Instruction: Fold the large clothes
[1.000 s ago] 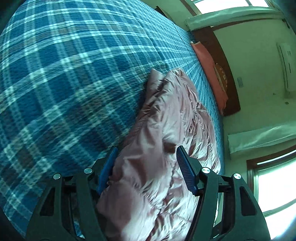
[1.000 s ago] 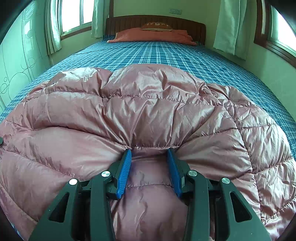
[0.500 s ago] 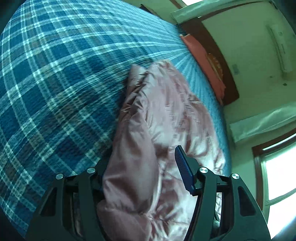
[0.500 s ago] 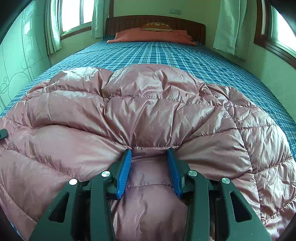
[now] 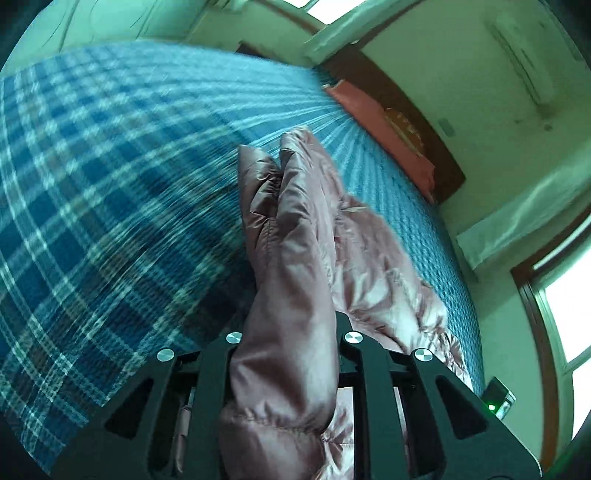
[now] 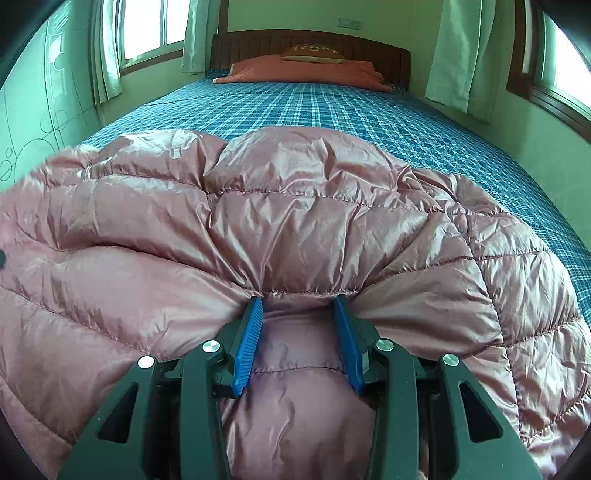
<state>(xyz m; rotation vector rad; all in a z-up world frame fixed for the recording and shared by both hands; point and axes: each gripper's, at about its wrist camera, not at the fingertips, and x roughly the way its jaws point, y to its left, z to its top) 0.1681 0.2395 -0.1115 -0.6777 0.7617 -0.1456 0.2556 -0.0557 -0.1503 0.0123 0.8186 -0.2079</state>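
Note:
A large pink quilted down jacket (image 6: 295,221) lies spread over the near end of the bed. My right gripper (image 6: 298,317) is shut on a bunched fold of the jacket, its blue pads (image 6: 248,343) pressing in from both sides. My left gripper (image 5: 288,325) is shut on the jacket's side edge (image 5: 295,280) and holds it lifted off the bed; the fabric hides its pads. The raised edge stands as a narrow ridge (image 5: 291,177) running away from the gripper.
The bed has a blue plaid cover (image 6: 314,107) (image 5: 92,184). An orange pillow (image 6: 306,70) and a wooden headboard (image 6: 310,42) are at the far end. Curtained windows (image 6: 147,29) flank the bed. A wall air conditioner (image 5: 521,62) hangs above.
My left gripper has closed on the jacket's edge and lifted it up, tilting the view. The jacket's left side has risen slightly in the right wrist view. The right gripper has stayed put.

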